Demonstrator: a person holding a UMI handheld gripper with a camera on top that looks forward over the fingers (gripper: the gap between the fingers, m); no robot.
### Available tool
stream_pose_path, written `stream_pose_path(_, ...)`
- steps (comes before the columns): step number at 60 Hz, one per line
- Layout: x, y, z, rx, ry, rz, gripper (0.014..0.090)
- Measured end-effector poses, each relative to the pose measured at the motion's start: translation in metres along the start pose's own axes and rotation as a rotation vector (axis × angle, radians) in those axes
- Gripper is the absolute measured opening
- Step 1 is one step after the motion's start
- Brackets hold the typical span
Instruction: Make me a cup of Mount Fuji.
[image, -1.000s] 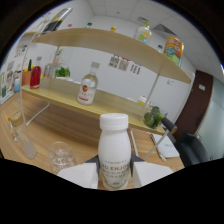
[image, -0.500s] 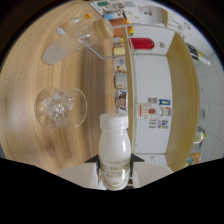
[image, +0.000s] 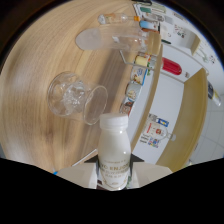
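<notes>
A white milk bottle (image: 114, 150) with a white cap and a printed label sits between my gripper (image: 112, 172) fingers, which are shut on its lower body. The whole view is rolled sideways, so the bottle lies tilted over the wooden counter (image: 40, 90). Just beyond the cap stands a clear stemmed glass (image: 77, 98) holding ice, its mouth close to the bottle's cap. Further off is a tall clear pitcher (image: 110, 37).
A row of small bottles and jars (image: 136, 75) lines the counter's far edge, with a red bottle (image: 171, 66) behind them. A wooden shelf (image: 192, 120) and a white wall with small posters (image: 156, 135) lie beyond.
The view has rolled from level to sideways as the gripper tipped the milk bottle. The glass with ice has come closer to the bottle's cap than half a second ago.
</notes>
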Motion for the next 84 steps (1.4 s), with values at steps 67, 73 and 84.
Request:
stream_pose_path(67, -0.070, 0.011, 0.024, 0.086, -0.187, 1.904, 0.0489)
stream_pose_path(73, -0.075, 0.012, 0.016, 0.088, -0.179, 1.904, 0.0493)
stream_pose_path(84, -0.083, 0.012, 0.005, 0.054, -0.201, 1.909, 0.0503)
